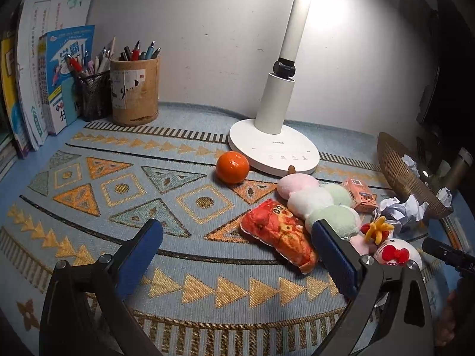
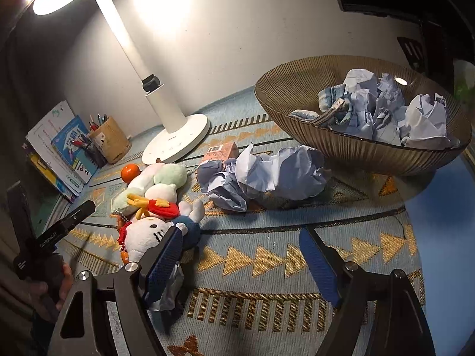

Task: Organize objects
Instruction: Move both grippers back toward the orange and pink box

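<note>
Desk-sorting lot, partly processed. Filed: several crumpled paper balls and a folded blue-checked cloth already lie in the ribbed brown bowl (image 2: 297,89), ahead and to the right of the right gripper (image 2: 242,259). Outstanding: two loose paper wads (image 2: 261,175) on the patterned cloth (image 2: 267,255), directly ahead of the right gripper and just short of the bowl; a small orange carton (image 2: 221,152) beyond them; a heap of plush toys, namely a Hello Kitty doll (image 2: 145,237) touching the right gripper's left finger, a pastel dumpling plush (image 1: 314,198) and a red snack-bag plush (image 1: 279,231) just ahead of the left gripper's right finger (image 1: 332,258); and a tangerine (image 1: 232,167) further ahead of the left gripper (image 1: 237,258), against the lamp base (image 1: 273,148). Judged roughly midway, paper mostly done and toys untouched. Pose: both grippers hang low over the cloth, level, jaws spread wide and holding nothing; the left aims toward the tangerine, the right toward the loose wads.
</note>
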A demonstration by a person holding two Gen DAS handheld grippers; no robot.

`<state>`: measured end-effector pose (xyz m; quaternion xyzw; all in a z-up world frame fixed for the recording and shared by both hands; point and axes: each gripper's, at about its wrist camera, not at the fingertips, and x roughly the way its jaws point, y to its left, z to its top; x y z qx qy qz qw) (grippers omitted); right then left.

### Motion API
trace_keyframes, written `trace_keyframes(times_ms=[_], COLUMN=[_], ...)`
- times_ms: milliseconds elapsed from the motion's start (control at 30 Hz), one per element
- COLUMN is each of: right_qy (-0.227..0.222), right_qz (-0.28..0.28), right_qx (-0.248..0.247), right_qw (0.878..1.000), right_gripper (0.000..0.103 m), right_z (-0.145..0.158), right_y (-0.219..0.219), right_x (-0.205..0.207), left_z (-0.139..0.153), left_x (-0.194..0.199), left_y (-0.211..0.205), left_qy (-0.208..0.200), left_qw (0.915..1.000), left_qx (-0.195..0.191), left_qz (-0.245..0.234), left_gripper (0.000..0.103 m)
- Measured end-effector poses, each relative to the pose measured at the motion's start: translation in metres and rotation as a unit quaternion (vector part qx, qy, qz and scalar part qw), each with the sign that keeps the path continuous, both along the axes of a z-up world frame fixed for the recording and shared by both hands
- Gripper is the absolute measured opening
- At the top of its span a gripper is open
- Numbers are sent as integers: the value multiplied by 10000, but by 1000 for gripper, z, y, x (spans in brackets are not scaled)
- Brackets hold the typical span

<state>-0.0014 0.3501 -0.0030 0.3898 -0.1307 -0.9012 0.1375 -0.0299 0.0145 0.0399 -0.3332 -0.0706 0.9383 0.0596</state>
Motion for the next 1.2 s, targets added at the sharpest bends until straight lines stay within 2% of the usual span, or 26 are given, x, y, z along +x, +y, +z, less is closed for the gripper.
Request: trace_keyframes(times_ms=[233,367,533,667,733,833,900,1000,1200], right_qy=[-134,-107,101,196,160,-113,-468,-996,-1300], right_qz=[-96,-134,6,178,259,319,313,300,132], right_qx=[-368,-396,7,347,535,870,866,800,1184], right_qw=[9992,9991,9999,9990,9981,9956,9946,9914,9843], right_gripper=[80,80,80,79,79,79,73,66,66], right_z=[-3,-2,15,50,64,67,58,37,14], right_y=[12,14,-5,-31,-45,-67,-75,-83,-92], right_x=[-3,-3,-6,-27,-47,-84,-109,-137,-159], left_z=[-3,-3,-2,4,19,34,30,14,-9], left_x=[-2,-2,-4,-24,-35,-61,-84,-107,-121], left_y=[-2,-2,-4,-11,-12,-6,-4,-2,-5], left_qy=[-90,-96,-152,-650,-639,-617,-755,-939,-991], left_qw=[9999,9999,9998,9968,9961,9973,9965,9945,9930], left_qx=[61,57,93,415,519,188,43,100,314], left_qz=[23,29,24,-195,-329,-341,-354,-452,-567], left_gripper=[100,100,100,100,100,100,100,99,97])
